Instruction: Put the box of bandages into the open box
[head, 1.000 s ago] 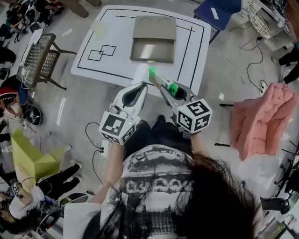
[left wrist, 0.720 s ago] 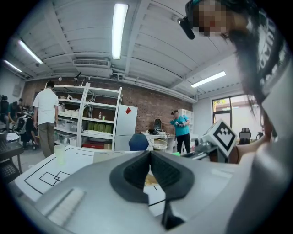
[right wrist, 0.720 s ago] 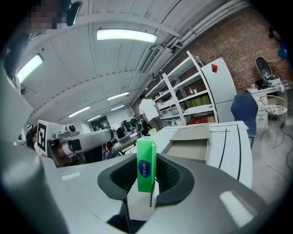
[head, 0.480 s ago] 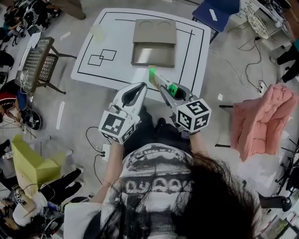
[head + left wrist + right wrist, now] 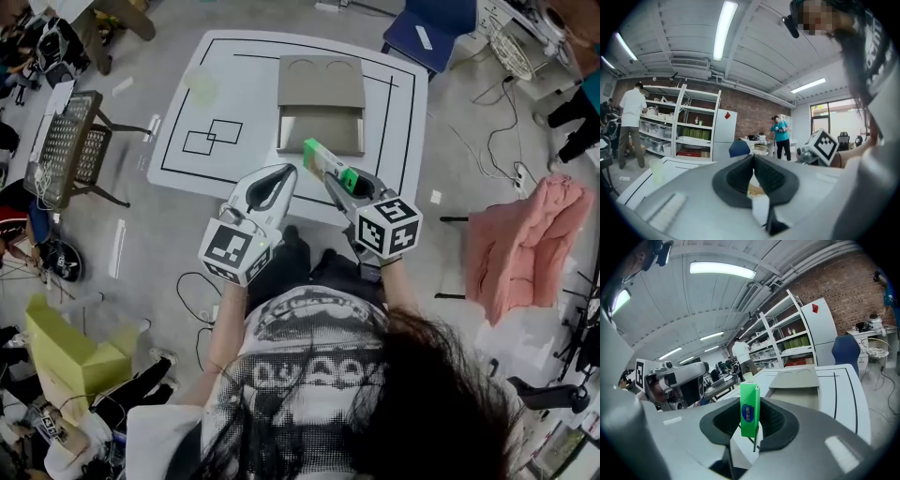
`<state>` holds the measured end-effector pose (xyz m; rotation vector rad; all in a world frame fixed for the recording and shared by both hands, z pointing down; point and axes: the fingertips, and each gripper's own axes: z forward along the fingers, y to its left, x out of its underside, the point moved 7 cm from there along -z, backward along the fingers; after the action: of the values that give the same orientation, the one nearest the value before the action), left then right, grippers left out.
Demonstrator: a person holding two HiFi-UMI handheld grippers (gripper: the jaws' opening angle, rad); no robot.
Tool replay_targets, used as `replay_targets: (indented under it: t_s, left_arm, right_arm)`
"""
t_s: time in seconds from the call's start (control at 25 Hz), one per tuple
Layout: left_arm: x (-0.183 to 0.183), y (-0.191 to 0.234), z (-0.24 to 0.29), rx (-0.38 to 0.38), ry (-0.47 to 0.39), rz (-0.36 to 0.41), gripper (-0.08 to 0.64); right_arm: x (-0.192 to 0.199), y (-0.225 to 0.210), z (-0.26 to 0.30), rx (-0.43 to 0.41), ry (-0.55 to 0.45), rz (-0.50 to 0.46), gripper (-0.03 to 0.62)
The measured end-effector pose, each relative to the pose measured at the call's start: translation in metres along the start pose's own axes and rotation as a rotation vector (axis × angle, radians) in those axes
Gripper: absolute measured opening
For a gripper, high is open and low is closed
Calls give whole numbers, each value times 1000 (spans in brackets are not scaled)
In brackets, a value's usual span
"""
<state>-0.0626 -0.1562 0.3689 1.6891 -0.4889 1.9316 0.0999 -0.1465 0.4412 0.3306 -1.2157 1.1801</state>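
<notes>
The box of bandages is green and narrow, and my right gripper is shut on it. In the right gripper view the bandage box stands upright between the pads, end-on. Its far tip hangs by the near edge of the open box, a brown carton with its lid folded back on the white table. The open box lies just ahead. My left gripper is level with it on the left, shut and empty; its pads meet at the tips.
A pale translucent cup stands on the table's left part, beside black outlined squares. A blue chair is behind the table, a mesh side table to its left, and a pink garment on the right. People stand by shelves.
Both grippers have moved forward toward the table. The bandage box's tip now reaches the open box's near edge. Both grips are unchanged.
</notes>
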Motion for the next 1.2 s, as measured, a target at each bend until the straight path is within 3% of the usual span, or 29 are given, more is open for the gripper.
replay_targets:
  t_s: [0.52,0.88,1.2]
  left_arm:
    - [-2,65,14,70,-1,1,0]
    - [-4,89,21,79,2,-9,0]
    - [-2,96,29,82,8,-17,0]
  right_arm:
    - [-14,-46,95,35,123,55,91]
    - [-11,-85,155,-6,269,149,91]
    - [3,-102,173,-32,383,178,92]
